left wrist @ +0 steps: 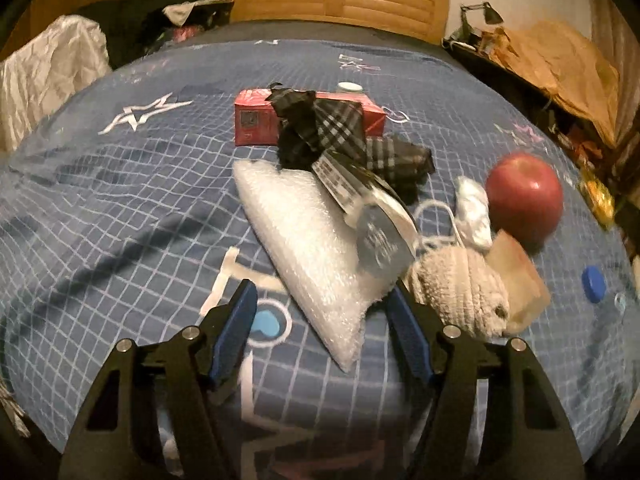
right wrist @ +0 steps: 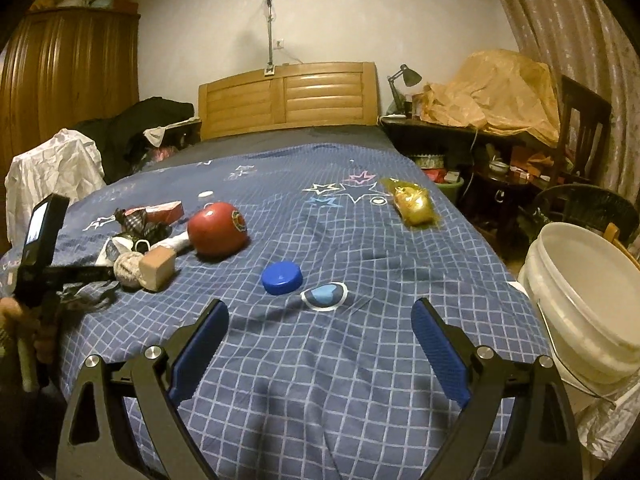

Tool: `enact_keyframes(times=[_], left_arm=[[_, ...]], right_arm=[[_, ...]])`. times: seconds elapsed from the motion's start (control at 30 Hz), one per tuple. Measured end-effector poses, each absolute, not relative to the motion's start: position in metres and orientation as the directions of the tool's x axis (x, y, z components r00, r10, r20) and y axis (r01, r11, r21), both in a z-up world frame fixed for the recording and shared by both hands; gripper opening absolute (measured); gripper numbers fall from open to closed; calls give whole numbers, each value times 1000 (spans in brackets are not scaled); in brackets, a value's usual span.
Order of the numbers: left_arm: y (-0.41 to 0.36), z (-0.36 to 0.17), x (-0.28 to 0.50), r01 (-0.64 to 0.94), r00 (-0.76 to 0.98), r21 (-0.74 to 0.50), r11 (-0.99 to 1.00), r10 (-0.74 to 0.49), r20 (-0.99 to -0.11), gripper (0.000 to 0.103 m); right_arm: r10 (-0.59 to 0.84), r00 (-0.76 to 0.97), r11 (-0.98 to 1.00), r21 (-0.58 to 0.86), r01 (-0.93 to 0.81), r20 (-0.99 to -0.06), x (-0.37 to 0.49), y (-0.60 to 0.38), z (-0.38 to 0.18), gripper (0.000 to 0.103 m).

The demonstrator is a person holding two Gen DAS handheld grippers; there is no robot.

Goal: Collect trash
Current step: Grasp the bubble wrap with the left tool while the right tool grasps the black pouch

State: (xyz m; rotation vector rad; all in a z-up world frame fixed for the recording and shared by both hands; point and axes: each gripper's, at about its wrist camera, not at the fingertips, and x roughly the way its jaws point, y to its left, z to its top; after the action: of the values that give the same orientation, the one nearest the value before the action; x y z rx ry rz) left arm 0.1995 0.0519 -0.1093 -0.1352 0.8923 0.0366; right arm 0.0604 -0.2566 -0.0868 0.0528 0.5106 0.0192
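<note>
In the left wrist view, my left gripper (left wrist: 320, 292) stands open over the blue checked bedspread (left wrist: 120, 208). The narrow near end of a white bubble-wrap pouch (left wrist: 304, 240) lies between its blue pads without touching either. A plaid cloth with tags (left wrist: 324, 132) rests on the pouch's far end, in front of a red carton (left wrist: 256, 120). My right gripper (right wrist: 320, 307) is open and holds nothing. It hovers just short of a blue bottle cap (right wrist: 282, 278). A gold wrapper (right wrist: 414, 206) lies further back on the right.
A red apple (left wrist: 524, 196), a rolled sock (left wrist: 460, 292), a tan block (left wrist: 516, 276) and crumpled white paper (left wrist: 474, 212) crowd the pouch's right side. A white bucket (right wrist: 580, 300) stands off the bed's right edge. A hand (right wrist: 10, 312) shows at far left.
</note>
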Motion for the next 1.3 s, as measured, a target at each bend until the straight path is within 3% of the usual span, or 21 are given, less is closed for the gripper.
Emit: enact_keyframes(times=[0.03,0.07,0.1,0.23,0.47,0.83,0.9,0.97,1.13,1.2,1.3], left_arm=[[53,-110,202,-91,625,-108,990,-27,-780,60],[56,-110,202,-111,627,-106,988,-13,-779,45],[61,-110,201,-133,630,-105,986,2,-777,41],[76,-108,185,-170,654,-130,977,13,-756,37],[102,-104,142,-227,678,-14,974,148,-720,37],[143,-102,155,-257,692,-13,966,175,-700,41],[143,-101,160,-249,693,-13,968,169,-701,46],[146,-99,163,-242,698,-38,970,147,-700,69],[159,-94,171,-270,714,-93,958,135,-687,78],[166,-102,180,-288,677,-101,952,128,-724,77],[170,-105,183,-307,665,-100,946,138,-734,59]], right_arm=[[34,870,998,57,-7,-491,60,-256,-87,93],[37,870,998,58,-10,-492,60,-257,-87,93],[42,869,998,59,-15,-493,60,-256,-86,93],[76,863,997,53,-57,-500,60,-251,-85,92],[156,831,987,42,-158,-533,70,-227,-83,92],[304,777,935,16,-354,-551,109,-150,-55,92],[302,784,932,-5,-362,-542,119,-137,-49,92],[309,788,926,-22,-378,-532,132,-121,-41,92],[360,760,902,-7,-432,-541,169,-92,-28,92],[393,723,885,19,-466,-568,184,-77,-26,91],[418,680,857,12,-516,-603,207,-51,-24,85]])
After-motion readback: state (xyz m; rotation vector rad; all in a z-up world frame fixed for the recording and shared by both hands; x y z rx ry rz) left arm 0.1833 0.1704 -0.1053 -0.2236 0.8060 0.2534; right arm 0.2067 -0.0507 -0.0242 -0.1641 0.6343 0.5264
